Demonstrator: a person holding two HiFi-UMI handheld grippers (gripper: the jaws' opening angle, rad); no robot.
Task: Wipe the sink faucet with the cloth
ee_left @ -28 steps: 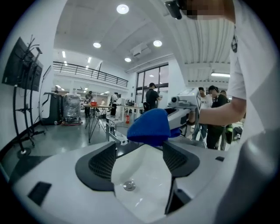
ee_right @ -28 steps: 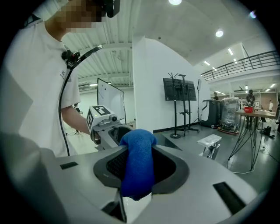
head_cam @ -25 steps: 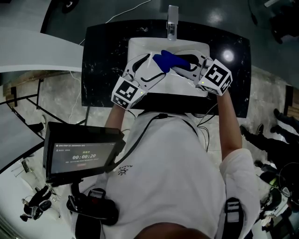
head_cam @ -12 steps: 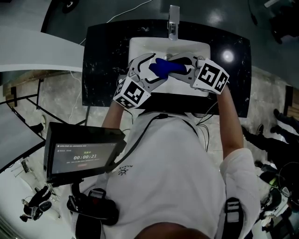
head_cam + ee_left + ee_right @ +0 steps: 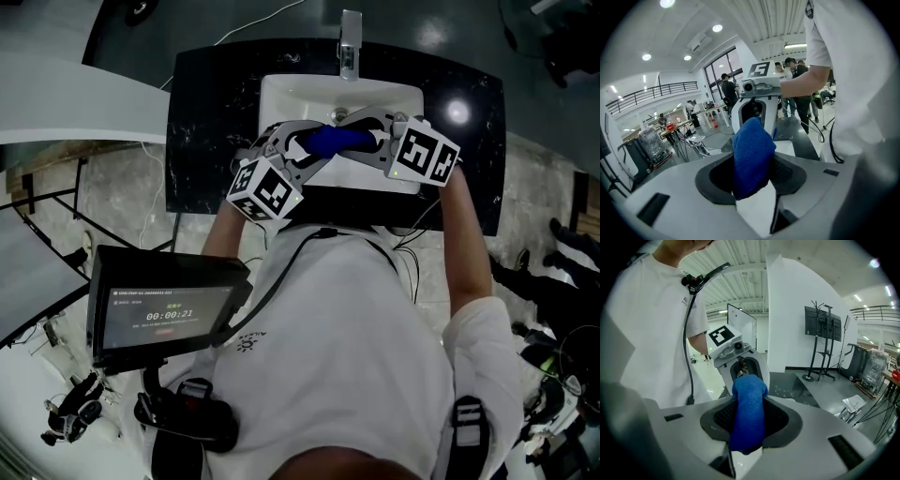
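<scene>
A blue cloth (image 5: 330, 141) hangs over the white sink (image 5: 281, 94), stretched between my two grippers. My right gripper (image 5: 364, 141) is shut on one end of the cloth (image 5: 749, 413), which fills the gap between its dark pads. My left gripper (image 5: 302, 146) faces it from the left. Its jaws are closing, and the other end of the cloth (image 5: 751, 159) is pinched between them. Each gripper view shows the other gripper just beyond the cloth. The chrome faucet (image 5: 350, 42) stands at the sink's far rim, a hand's breadth beyond the cloth, untouched.
The sink is set in a black marble counter (image 5: 206, 122) with the person standing against its near edge. A screen (image 5: 164, 309) hangs at the person's front left. White cables lie on the floor at the left.
The left gripper rolled and its jaws narrowed around the cloth's free end. Both grippers drew a little closer together, bunching the cloth between them over the basin.
</scene>
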